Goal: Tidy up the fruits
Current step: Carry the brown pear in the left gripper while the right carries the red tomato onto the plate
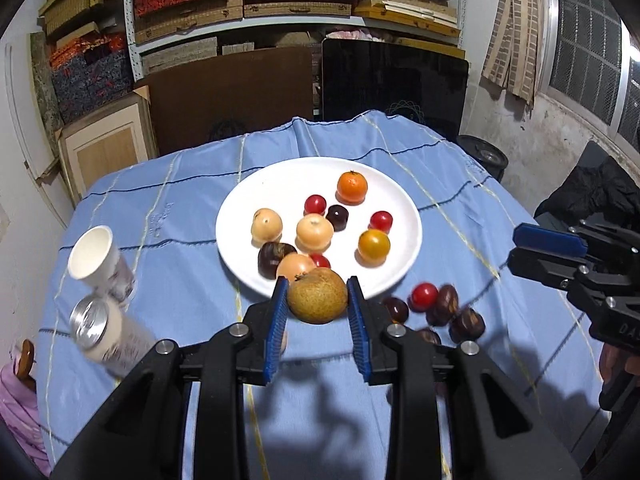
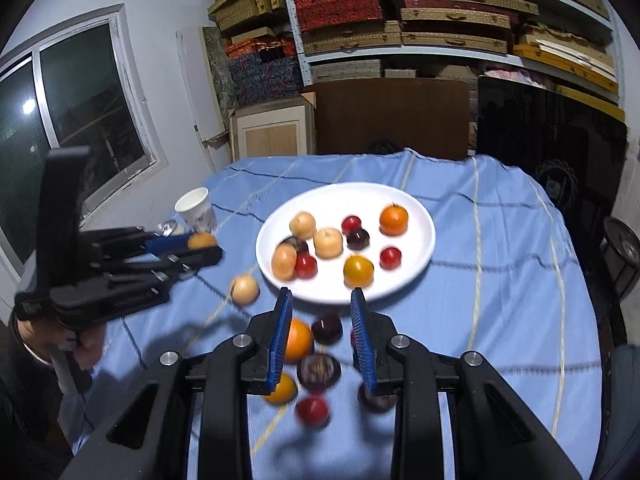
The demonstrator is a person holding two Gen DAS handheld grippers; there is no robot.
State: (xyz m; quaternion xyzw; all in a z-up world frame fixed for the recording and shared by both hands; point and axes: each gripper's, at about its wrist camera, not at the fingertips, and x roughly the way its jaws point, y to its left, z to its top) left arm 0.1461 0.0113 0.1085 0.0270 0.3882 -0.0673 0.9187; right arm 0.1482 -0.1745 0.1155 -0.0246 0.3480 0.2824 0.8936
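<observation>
A white plate (image 1: 396, 264) holds several fruits: an orange (image 1: 352, 187), a yellow tomato (image 1: 373, 246), red cherry tomatoes, pale round fruits and dark chestnuts. My left gripper (image 1: 318, 300) is shut on a brown-green round fruit (image 1: 317, 296), held above the plate's near rim; it also shows in the right wrist view (image 2: 202, 241). My right gripper (image 2: 322, 320) is open and empty above loose fruits on the cloth: an orange (image 2: 298, 340), dark chestnuts (image 2: 327, 328) and a red tomato (image 2: 312, 410). A pale fruit (image 2: 245, 289) lies left of the plate (image 2: 416, 276).
A paper cup (image 1: 94, 254) and a metal can (image 1: 100, 330) stand at the left on the blue cloth (image 1: 460, 184). Loose chestnuts (image 1: 466, 324) and a red tomato (image 1: 425, 297) lie right of my left gripper. Shelves, boxes and dark boards stand behind the table.
</observation>
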